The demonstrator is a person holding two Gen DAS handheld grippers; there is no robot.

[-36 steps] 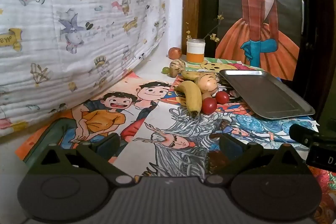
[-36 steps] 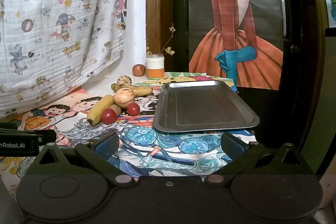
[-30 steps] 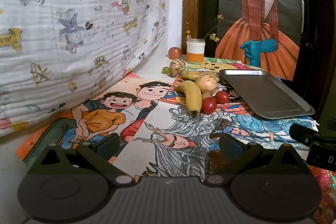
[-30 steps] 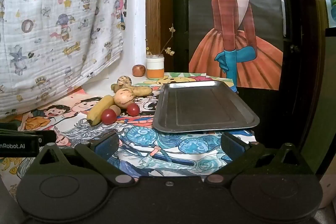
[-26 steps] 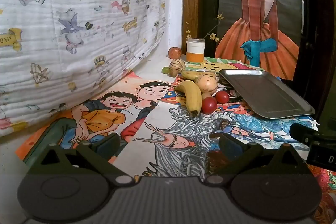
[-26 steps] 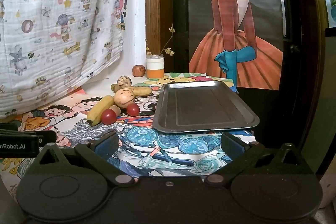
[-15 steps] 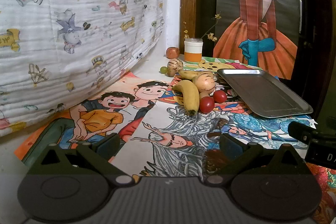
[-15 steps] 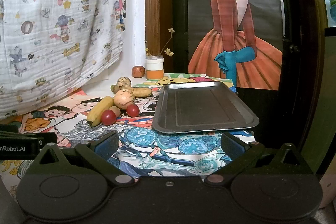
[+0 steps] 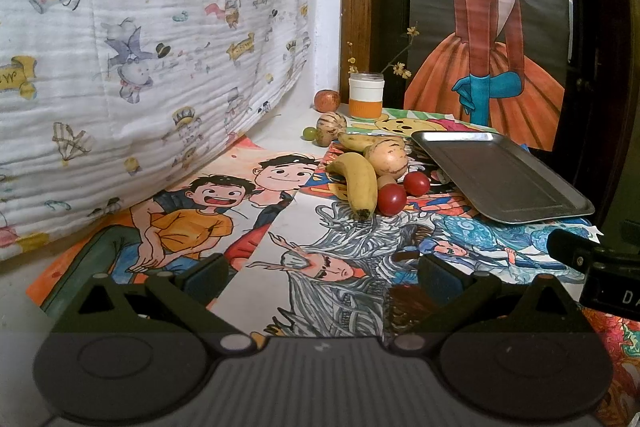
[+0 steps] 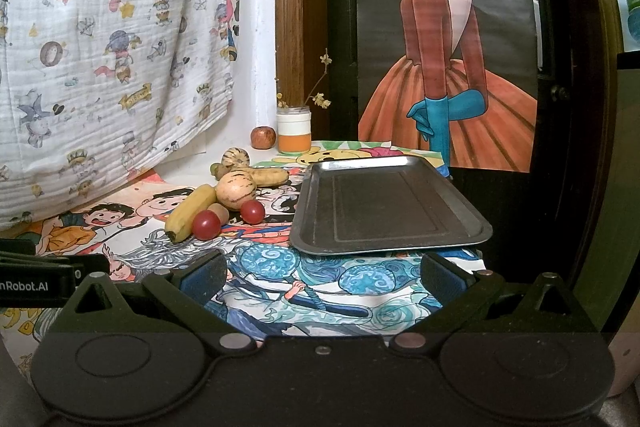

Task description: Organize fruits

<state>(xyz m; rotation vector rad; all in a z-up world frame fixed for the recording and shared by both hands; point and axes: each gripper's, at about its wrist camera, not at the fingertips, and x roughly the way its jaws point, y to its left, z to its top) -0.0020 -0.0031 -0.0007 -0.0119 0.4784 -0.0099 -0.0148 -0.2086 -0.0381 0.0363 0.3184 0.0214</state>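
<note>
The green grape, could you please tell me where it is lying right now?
In the left wrist view the green grape lies far back on the table, just left of the striped melon and in front of the apple.

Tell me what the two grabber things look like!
Both are dark, nearly black plastic. The left gripper has a ribbed grey body with two round discs, and its fingers carry blue pads. The right gripper looks the same, but its body is smooth black. White letters reading "nRobot.AI" show on the left one's side in the right wrist view. No hands or sleeves show.
</note>
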